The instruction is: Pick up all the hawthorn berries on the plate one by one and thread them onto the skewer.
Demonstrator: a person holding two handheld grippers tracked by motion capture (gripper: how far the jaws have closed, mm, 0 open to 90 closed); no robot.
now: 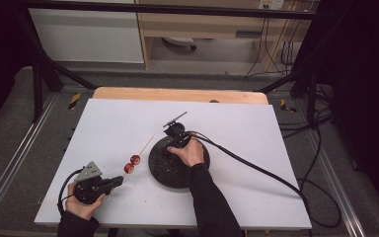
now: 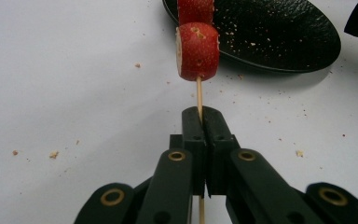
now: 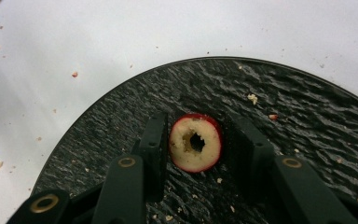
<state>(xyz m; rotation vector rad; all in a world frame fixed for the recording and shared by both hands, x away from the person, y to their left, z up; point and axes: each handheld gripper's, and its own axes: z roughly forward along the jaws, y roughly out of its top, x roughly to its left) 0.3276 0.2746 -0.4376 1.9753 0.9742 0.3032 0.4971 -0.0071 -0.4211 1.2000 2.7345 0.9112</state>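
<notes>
While the left tool (image 2: 200,122) lies low, clamped on the skewer (image 2: 198,93):
Right tool (image 3: 196,149) grips a cored red slice (image 3: 195,143) (pale flesh) over the black plate (image 3: 307,116).

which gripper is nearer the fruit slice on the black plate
Right. The right gripper has the fruit slice between its jaws on the black plate; the left gripper holds the skewer off the plate.

A thin wooden skewer (image 2: 199,95) carries two red fruit slices (image 2: 197,50) near its middle. A third cored red slice (image 3: 195,142) lies flat on the black plate (image 3: 307,121).
</notes>
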